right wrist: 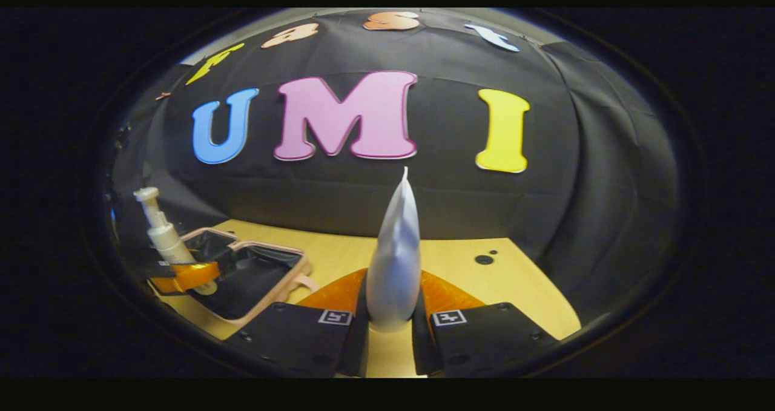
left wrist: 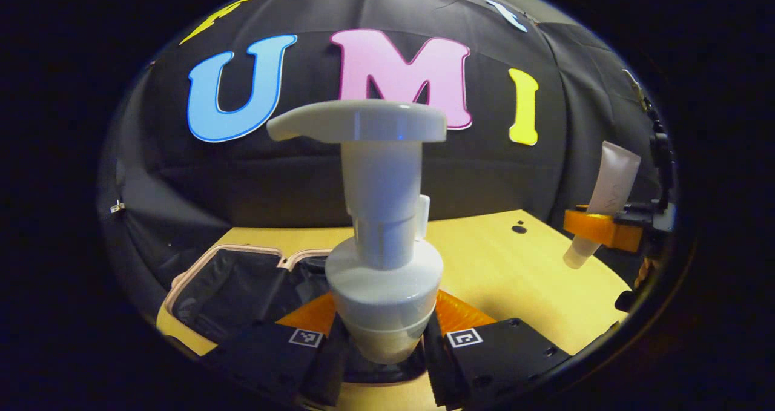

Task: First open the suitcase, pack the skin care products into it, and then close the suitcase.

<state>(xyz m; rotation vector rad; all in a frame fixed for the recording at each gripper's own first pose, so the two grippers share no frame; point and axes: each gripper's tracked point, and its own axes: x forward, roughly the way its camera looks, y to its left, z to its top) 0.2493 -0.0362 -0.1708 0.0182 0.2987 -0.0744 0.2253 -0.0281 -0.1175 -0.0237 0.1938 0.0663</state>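
1. Evidently, the packing step is in hand: nearest in the left gripper view, the left gripper (left wrist: pixel 384 338) has its two fingers closed against the lower body of a white pump bottle (left wrist: pixel 382 229), which stands upright between them with its spout turned to the left.
2. Likewise, in the right gripper view the right gripper (right wrist: pixel 390 326) is clamped on a white squeeze tube (right wrist: pixel 396 259), held upright with its flat crimped end uppermost.
3. Next out, the suitcase (left wrist: pixel 236 284) lies open on the wooden table (left wrist: pixel 521 278), its dark lining exposed inside a pale pink rim; in the left gripper view it sits just behind and to the left of the bottle.
4. The next move probably calls for carrying each product over an open half of the suitcase, lowering it and spreading the fingers; the tall bottle will likely need laying down so the lid can close later.
5. Counted: one pump bottle, one squeeze tube, one suitcase, two grippers. No product can be made out inside the suitcase yet.
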